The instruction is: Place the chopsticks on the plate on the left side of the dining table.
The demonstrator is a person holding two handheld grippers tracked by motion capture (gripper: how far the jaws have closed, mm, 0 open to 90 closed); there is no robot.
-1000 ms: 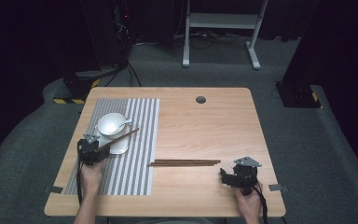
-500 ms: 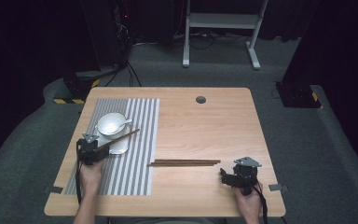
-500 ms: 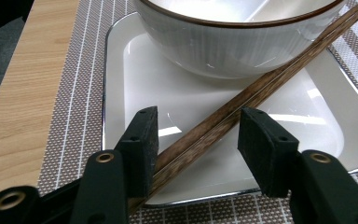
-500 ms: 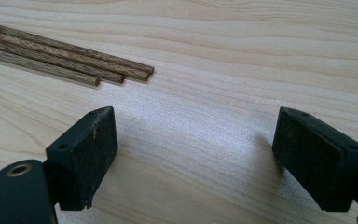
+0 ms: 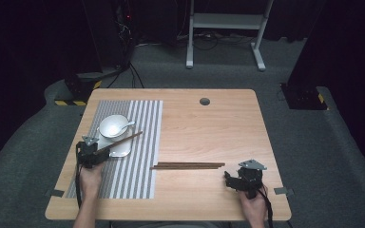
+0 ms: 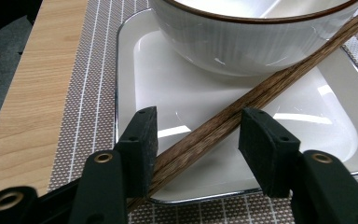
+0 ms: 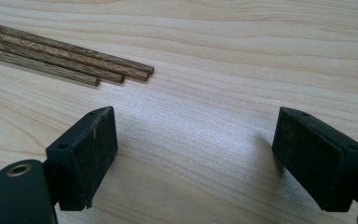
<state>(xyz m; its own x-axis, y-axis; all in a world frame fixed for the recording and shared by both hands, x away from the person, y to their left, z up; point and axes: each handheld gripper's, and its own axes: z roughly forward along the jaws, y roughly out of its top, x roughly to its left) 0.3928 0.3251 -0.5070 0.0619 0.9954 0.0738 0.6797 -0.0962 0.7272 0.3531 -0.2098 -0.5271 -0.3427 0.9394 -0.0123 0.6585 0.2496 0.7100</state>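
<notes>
A: L gripper [image 6: 198, 135] first, what were the fingers [image 6: 142, 135] doing?

B: Spread partway, w/ the dark wooden chopsticks [image 6: 261, 88] running diagonally between them. The sticks lay against the inner face of the finger on the left side of the left gripper view; the other finger looked just clear of them, so no pinch that I could see.

A: Where did the chopsticks sit?

B: Lower end down at the fingers, the rest slanting up across the white square plate [image 6: 135, 70] and past the side of the white bowl [image 6: 242, 42] w/ a brown rim. Couldn't tell if they touched the bowl wall. In the high view the far tip reached out over the striped placemat [image 5: 142, 142].

A: And the bowl?

B: It sat on the plate, the plate on the placemat, at the left part of the surface [image 5: 209, 123]. A white spoon [image 5: 123, 126] lay in the bowl, handle over the rim.

A: R gripper [image 7: 196, 154]?

B: Fingers wide apart, nothing between them, just bare wood below. It was low at the near right corner, held in the right hand [image 5: 254, 209].

A: Anything near it?

B: More chopsticks [image 7: 65, 58] lay flat on the surface, ends lined up, just ahead of the R gripper and apart from it. In the high view they stretched toward the placemat's edge.
</notes>
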